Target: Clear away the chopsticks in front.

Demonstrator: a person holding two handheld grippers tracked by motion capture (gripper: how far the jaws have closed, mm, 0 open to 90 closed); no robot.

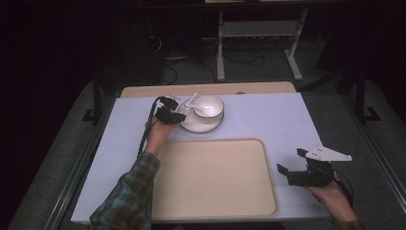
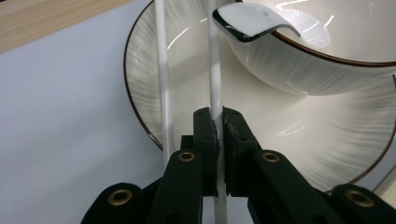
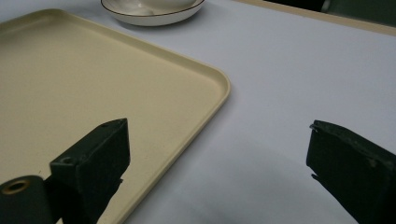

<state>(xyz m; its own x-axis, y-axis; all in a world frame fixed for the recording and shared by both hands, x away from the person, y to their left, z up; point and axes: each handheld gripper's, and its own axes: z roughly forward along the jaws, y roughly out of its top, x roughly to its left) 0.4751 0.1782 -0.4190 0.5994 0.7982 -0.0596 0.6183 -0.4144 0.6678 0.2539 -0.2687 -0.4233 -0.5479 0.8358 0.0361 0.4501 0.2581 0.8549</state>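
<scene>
Left gripper (image 2: 218, 122) is clamped on one white chopstick (image 2: 215, 70), jaws nearly together with the stick pinched between the pads. The stick runs straight ahead from the jaws, over the plate (image 2: 140, 88) rim and up against the bowl (image 2: 299, 65) side. A second chopstick (image 2: 161, 70) lies parallel just left of the jaws, not gripped, also resting across the plate. A white spoon (image 2: 252, 23) hangs over the bowl rim ahead and slightly right of the jaws. The bowl sits on the plate.

In the high view the left gripper (image 1: 173, 113) is at the plate's left edge, with bowl (image 1: 208, 106) and plate (image 1: 201, 125) just right of it. The beige tray (image 1: 215, 182) lies behind it, nearer the person, with nothing on it.

Right gripper (image 3: 219, 154) has its jaws wide apart, nothing between them, hovering over the blue table (image 3: 289, 70) with the tray (image 3: 93, 84) corner just to its left. In the high view it (image 1: 293, 163) sits off the tray's right edge, well apart from the dishes.

Progress, my read: early. One chopstick is grasped but looks not yet lifted off the plate. Left to do: likely carry it to the tray, then the other stick, spoon, bowl and plate. Nothing moved over yet.
</scene>
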